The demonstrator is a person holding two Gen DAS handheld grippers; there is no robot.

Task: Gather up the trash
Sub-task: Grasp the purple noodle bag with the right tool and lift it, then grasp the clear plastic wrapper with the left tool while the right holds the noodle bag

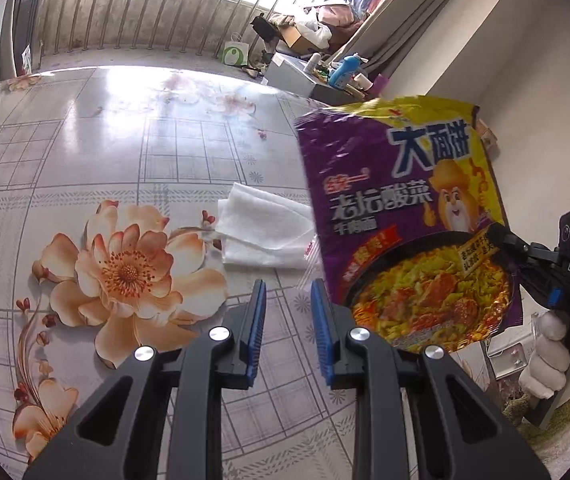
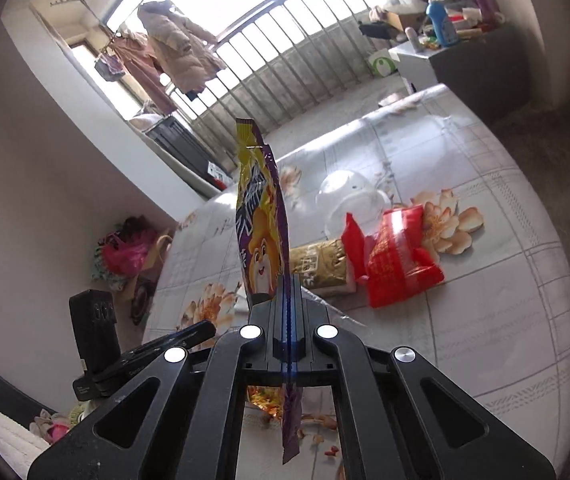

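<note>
My right gripper (image 2: 288,280) is shut on a purple and yellow instant-noodle wrapper (image 2: 261,216) and holds it upright above the flowered table. In the left wrist view the same wrapper (image 1: 405,208) hangs at the right, pinched by the right gripper (image 1: 503,236). My left gripper (image 1: 288,290) is open and empty, low over the table, just short of a crumpled white tissue (image 1: 265,232). A red snack bag (image 2: 397,256), a gold wrapper (image 2: 319,266) and a clear plastic cup (image 2: 349,200) lie on the table ahead of the right gripper.
The table (image 1: 85,152) has a glossy flower-print cover. A cluttered cabinet with a blue bottle (image 1: 343,68) stands beyond its far right corner. A balcony railing (image 1: 145,12) runs behind. Crumbs (image 2: 325,436) lie under the right gripper.
</note>
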